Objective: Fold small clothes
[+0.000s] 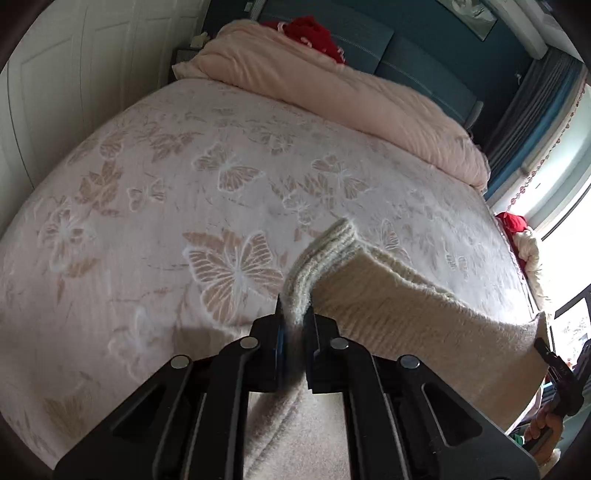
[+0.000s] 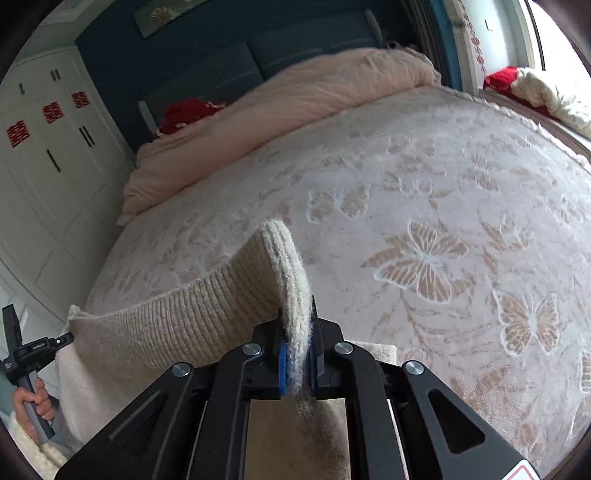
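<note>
**Knit held taut between two claws above the bed**

The left claw [image 1: 295,321] was pinched shut on one ribbed corner of the knit [image 1: 406,306], and the right claw [image 2: 297,332] was clamped on the opposite corner of the knit [image 2: 177,325]. The ribbed edge ran between them, so the cloth hung off that edge in one sheet above the near side of the bed [image 1: 184,184]. Held by two corners like this, the garment probably stayed flat and square, ready to be laid down or doubled over; that is a judgement, since no fold showed yet.

The knit was thick, beige and fuzzy, with close vertical ribbing and a banded hem that curled upward past each claw. It looked soft and stretchy, likely to sag in the middle if the claws drew together.

The bed cover was pale pink, with raised tan butterflies. A plump pink duvet [image 1: 332,96] lay bunched along the headboard end, with something red [image 1: 314,33] behind it. A hand [image 2: 35,402] gripped the handle of the left tool.
</note>
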### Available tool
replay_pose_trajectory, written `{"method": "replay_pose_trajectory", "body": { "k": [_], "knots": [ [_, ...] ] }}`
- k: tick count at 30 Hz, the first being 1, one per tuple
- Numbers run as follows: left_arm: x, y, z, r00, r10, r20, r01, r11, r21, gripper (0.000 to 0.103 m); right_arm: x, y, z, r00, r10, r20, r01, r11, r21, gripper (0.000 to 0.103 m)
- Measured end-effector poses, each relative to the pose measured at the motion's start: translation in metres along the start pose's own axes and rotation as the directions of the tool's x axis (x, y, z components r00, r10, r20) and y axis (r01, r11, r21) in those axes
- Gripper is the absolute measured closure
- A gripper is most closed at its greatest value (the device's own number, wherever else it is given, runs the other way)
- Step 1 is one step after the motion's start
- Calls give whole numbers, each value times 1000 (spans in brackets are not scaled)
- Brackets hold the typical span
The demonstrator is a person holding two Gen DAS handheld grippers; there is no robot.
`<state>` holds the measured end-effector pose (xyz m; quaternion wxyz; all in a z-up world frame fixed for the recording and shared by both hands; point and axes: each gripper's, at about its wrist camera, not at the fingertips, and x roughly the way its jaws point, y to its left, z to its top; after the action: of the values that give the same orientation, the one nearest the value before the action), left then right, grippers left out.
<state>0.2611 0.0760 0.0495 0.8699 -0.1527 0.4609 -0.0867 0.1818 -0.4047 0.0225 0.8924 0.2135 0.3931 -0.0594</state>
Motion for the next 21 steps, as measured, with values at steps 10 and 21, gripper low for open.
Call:
{"method": "replay_pose_trajectory", "body": {
  "k": [10,21],
  "knots": [
    [107,23,-33,968,184,-172,-176,982,60,91,67,-32,-27,980,-120,-157,132,989,67,79],
    [37,-75,-47,998,-5,-69,15,990,138,82,61,156,-84,970,158,-184,-194,962,-193,87]
  ]
}}
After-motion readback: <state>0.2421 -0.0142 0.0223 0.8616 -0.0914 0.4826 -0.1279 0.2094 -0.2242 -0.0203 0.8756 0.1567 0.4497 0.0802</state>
